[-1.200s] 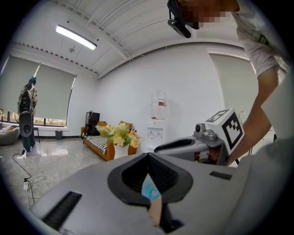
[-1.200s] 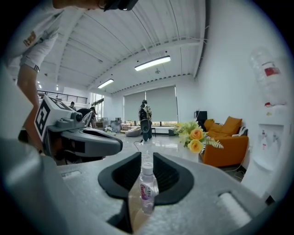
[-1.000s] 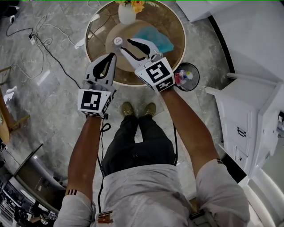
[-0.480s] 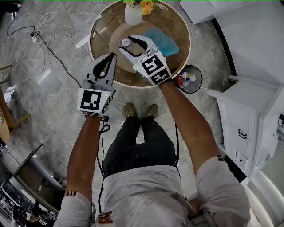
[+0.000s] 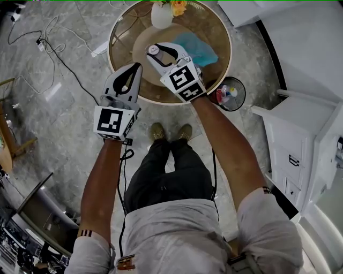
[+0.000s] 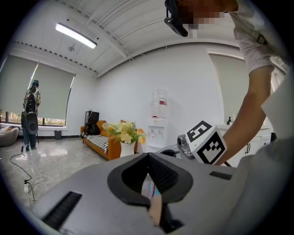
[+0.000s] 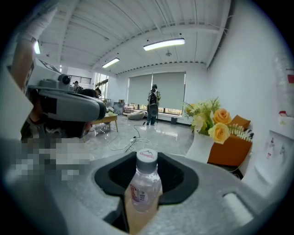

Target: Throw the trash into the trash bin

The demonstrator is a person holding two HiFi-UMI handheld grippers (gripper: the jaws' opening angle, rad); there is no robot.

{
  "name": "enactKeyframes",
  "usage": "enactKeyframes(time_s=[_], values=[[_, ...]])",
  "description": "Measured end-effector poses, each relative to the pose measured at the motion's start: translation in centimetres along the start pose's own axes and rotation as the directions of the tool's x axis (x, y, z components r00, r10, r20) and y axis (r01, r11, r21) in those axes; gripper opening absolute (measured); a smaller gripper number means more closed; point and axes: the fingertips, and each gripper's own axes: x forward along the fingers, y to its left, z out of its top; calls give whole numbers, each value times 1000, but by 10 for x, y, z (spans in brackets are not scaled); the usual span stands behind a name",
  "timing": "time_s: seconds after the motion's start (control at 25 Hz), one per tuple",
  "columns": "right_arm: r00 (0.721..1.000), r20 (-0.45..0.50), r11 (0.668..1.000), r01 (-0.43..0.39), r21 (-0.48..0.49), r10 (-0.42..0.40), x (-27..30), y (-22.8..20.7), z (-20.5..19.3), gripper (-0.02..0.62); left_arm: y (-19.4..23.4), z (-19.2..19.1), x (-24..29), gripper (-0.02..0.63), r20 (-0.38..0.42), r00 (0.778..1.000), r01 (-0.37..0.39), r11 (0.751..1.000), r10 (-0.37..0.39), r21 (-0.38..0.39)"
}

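Grey stone-look floor (image 5: 64, 118): carries everything listed; cables trail across its far left.

Round table (image 5: 206, 24): tan top with a glass edge, directly ahead of the person.

Trash bin (image 5: 241, 100): small, dark and round, standing on the floor just beside the table's near-right rim, with bright litter already in it.

Blue cloth (image 5: 201, 49): lies crumpled on the table's right half.

Vase (image 5: 161, 15): white, holds yellow flowers, stands at the far edge.

Left gripper (image 5: 132, 69): held over the near-left rim with its jaws together. Its own view shows only a thin slit with a sliver of tan and blue behind it, and nothing I can name as held.

Right gripper (image 5: 158, 53): reaches over the table centre with its jaws apart.

Plastic bottle (image 7: 145, 188): clear with a white cap, standing upright between the right jaws with its long axis vertical. No squeeze on it is visible.

Bearing: from the bottle, the bin lies to the right, nearer the person and lower. The right arm is the nearer one, so the carry looks like a short swing off the table edge once the jaws grip.
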Motion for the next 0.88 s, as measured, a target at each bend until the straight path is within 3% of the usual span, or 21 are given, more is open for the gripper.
enactKeyframes(time_s=[0.52, 0.88], values=[[995, 78, 998, 57, 13, -58, -44, -2, 21, 138, -18, 6, 7, -2, 10, 1000, 30, 1000, -30, -1], [972, 123, 976, 189, 110, -202, -121, -26, 15, 138, -70, 21, 39, -2, 38, 993, 115, 993, -114, -3]])
